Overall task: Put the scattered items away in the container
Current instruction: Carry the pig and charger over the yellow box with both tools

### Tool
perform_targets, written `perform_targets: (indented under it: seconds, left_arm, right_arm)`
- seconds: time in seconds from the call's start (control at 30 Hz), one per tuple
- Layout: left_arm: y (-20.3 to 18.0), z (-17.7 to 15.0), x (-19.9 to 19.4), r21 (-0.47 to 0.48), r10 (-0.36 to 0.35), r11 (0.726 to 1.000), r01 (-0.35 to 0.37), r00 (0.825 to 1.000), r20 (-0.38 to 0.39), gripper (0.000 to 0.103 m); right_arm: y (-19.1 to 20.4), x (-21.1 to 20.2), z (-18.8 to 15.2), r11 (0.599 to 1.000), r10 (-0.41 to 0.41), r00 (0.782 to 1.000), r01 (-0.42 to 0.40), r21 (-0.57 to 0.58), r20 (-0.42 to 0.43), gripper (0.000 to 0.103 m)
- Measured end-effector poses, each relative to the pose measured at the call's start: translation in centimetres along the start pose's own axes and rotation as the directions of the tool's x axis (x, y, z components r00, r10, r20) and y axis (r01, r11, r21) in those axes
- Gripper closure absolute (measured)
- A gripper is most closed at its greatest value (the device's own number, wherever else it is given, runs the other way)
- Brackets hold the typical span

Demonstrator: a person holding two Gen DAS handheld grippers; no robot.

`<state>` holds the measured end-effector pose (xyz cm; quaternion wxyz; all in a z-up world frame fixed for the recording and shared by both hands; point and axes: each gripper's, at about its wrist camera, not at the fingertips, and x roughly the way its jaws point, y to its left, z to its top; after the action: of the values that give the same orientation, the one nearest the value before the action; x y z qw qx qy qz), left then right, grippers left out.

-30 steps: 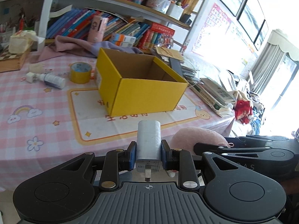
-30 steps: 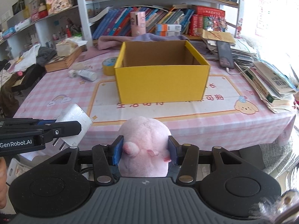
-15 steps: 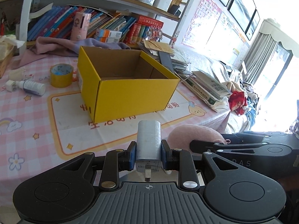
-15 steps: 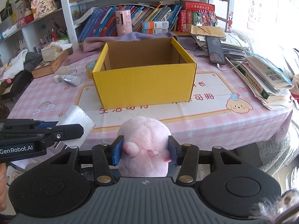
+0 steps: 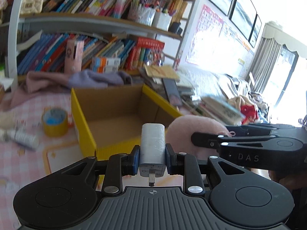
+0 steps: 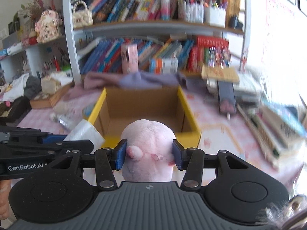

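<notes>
Since the earlier frames both grippers had travelled forward and a little upward, so the yellow cardboard box (image 5: pixel 122 118) that had stood well ahead now lay close below them, its open top facing the cameras.

The left gripper (image 5: pixel 152 158) had its fingers (image 5: pixel 135 159) closed tight on a white charger plug (image 5: pixel 153 143), held upright with its prong pointing back toward the camera; the plug's top sat over the box's near wall. The right gripper (image 6: pixel 149 154) had its fingers (image 6: pixel 121 156) partly open around a pink plush toy (image 6: pixel 147 149), pads pressing into both sides of it. In the right wrist view the toy hung just above the near yellow edge, roughly centred between the two side walls.

The box interior showed bare brown cardboard with open room across the floor. The two grippers ran side by side, close together, the left one's plug near the box's left front corner in the right wrist view.

Left of the box on the pink checked worktop (image 5: pixel 28 168) lay a yellow tape roll (image 5: pixel 55 123), just beside the box wall, and a small bottle (image 5: pixel 24 139) farther out. To the right a dark phone (image 6: pixel 226 97) rested on stacked books (image 6: pixel 276 130), apart from the box. Behind the far wall lay a purple cloth (image 6: pixel 145 79).
</notes>
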<state>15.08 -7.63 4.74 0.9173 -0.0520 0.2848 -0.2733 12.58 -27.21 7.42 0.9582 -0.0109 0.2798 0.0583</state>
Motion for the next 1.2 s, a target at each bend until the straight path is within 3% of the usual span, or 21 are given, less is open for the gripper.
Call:
perform_targets:
  seconds: [0.23,0.47,0.57,0.7,0.93,1.2]
  left_arm:
    - [0.2,3.4,3.5,0.006,0.073,0.997,-0.074,0.996,0.047,0.078]
    - [1.8,5.6,8.8,0.032,0.174,0.984,-0.174,0.985,0.0,0.078]
    - [2.8,5.8,11.6,0.054,0.236,0.971,-0.233,0.97,-0.06,0.078]
    - [3.8,5.7,15.3,0.129,0.319,0.945,-0.301,0.937,-0.144,0.078]
    - [3.9,5.0,20.1,0.278,0.403,0.902,-0.329,0.874,-0.272,0.078]
    - [3.4,4.8,22.0,0.311,0.424,0.892,-0.329,0.848,-0.318,0.078]
  right_arm:
    - [-2.7,4.2,4.1,0.994,0.072,0.997,-0.07,-0.083,0.029,0.057]
    - [-4.4,11.4,7.1,0.969,0.154,0.988,-0.157,-0.19,-0.029,0.057]
    - [-4.8,15.2,7.6,0.952,0.18,0.979,-0.197,-0.236,-0.091,0.056]
    - [-4.8,20.4,7.6,0.921,0.198,0.961,-0.25,-0.3,-0.194,0.056]
    - [-5.0,25.3,6.8,0.877,0.21,0.927,-0.319,-0.359,-0.31,0.056]
    - [-5.3,26.4,6.8,0.857,0.239,0.905,-0.366,-0.361,-0.351,0.056]
